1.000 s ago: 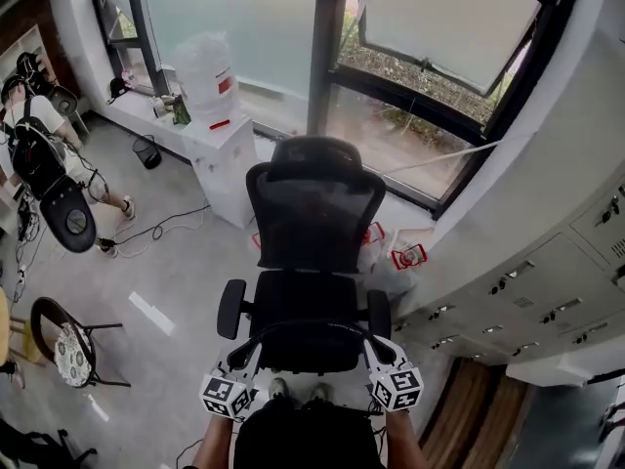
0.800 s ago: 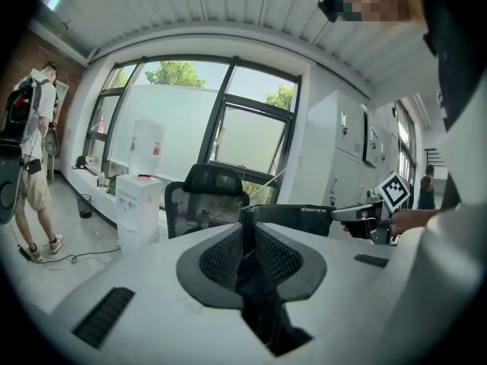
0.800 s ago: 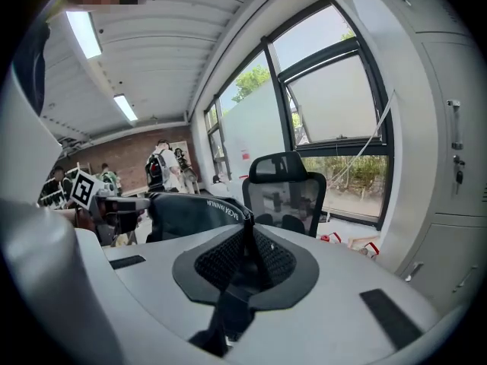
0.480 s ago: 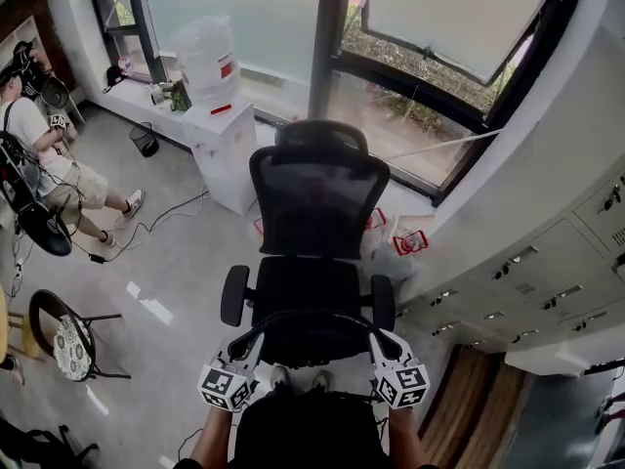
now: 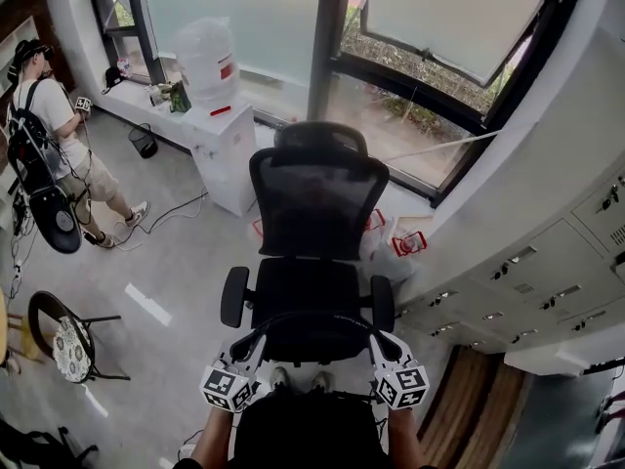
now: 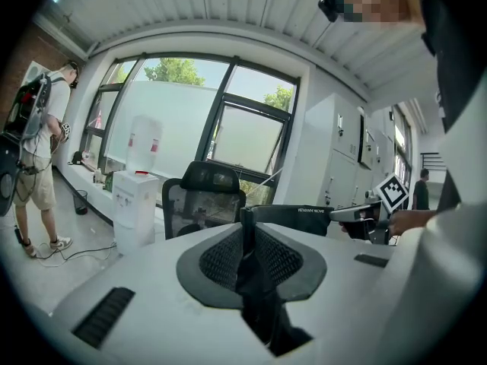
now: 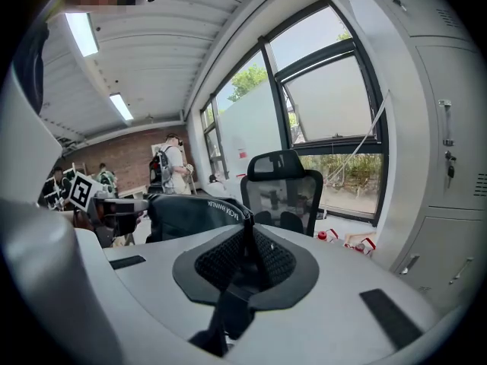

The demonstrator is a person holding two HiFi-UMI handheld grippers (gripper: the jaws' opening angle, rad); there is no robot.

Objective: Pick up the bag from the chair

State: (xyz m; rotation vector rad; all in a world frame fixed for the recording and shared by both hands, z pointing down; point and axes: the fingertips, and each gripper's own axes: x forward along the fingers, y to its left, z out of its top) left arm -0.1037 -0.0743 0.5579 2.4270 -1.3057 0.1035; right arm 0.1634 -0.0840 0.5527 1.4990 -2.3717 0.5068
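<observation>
Head view: left gripper (image 5: 248, 347), right gripper (image 5: 380, 344) pinch bag strap (image 5: 311, 318) (black); chair (image 5: 317, 203) beyond.

The bag (image 6: 304, 217) hangs between left gripper (image 5: 256, 341) and right gripper (image 5: 377, 339), chair (image 5: 314, 262) beyond, then window (image 5: 244, 18), water dispenser (image 5: 217, 115) left.

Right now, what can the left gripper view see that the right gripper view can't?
Only the left gripper view shows the right gripper and cables on the floor. Only the right gripper view shows the left gripper, a brick wall and red-and-white packages on the floor. Both show the black office chair, and each gripper's jaws shut on the strap of the black bag.
</observation>
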